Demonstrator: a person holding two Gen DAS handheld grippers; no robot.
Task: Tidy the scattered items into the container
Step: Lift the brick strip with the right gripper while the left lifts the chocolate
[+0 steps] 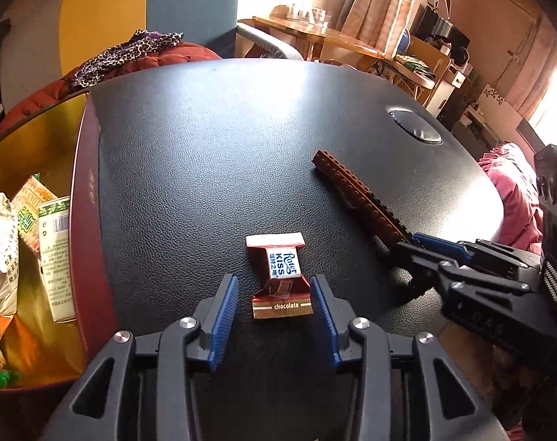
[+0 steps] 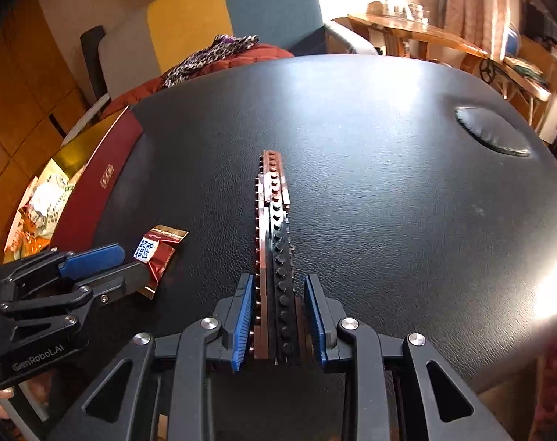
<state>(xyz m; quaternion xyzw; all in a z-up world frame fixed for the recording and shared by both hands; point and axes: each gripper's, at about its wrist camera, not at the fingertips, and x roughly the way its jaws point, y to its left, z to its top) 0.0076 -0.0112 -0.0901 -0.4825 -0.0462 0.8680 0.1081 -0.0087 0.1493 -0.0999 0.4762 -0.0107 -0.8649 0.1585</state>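
A red chocolate candy wrapper [image 1: 278, 275] lies on the black padded top, between the blue pads of my left gripper [image 1: 274, 282]. The jaws stand open around it, with a thin gap on the left side. The right wrist view shows the same candy [image 2: 160, 250] at the left gripper [image 2: 131, 266]. A long brown and black brick strip [image 2: 274, 217] runs away from my right gripper [image 2: 278, 280], which is shut on its near end. In the left wrist view the brick strip [image 1: 355, 194] slants across the top to the right gripper [image 1: 410, 253].
A dark red box [image 1: 83, 183] with a gold inside stands at the left edge and holds several snack packets [image 1: 54, 253]. A round dimple [image 1: 414, 130] sits in the black top [image 1: 223, 139] at the far right. A red cushion [image 1: 168, 57] lies behind.
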